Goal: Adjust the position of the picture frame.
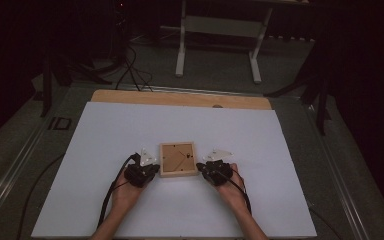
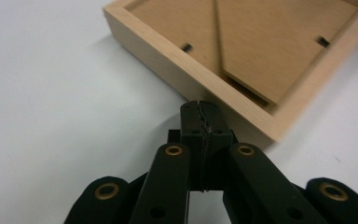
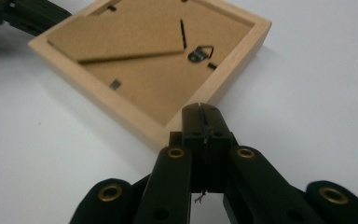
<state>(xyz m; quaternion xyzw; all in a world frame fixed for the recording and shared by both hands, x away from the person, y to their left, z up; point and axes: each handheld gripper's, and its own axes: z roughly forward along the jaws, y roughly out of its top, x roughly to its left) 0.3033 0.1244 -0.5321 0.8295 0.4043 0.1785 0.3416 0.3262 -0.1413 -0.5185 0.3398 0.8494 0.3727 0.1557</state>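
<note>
A small square wooden picture frame (image 1: 178,159) lies back side up in the middle of the white board (image 1: 105,145). Its brown backing shows a folded stand and a metal hanger (image 3: 200,52). My left gripper (image 1: 155,169) is shut with nothing between its jaws, and its tips touch the frame's near left corner. In the left gripper view the shut tips (image 2: 199,105) rest against the frame's side wall (image 2: 168,60). My right gripper (image 1: 200,167) is also shut and empty. Its tips (image 3: 200,110) press on the frame's edge (image 3: 140,122) near the right corner.
The white board lies on a wooden tabletop whose far strip (image 1: 180,98) shows. A white stand (image 1: 220,30) and cables (image 1: 130,70) are on the floor beyond. Black cables (image 1: 111,192) trail back from both grippers along the person's forearms.
</note>
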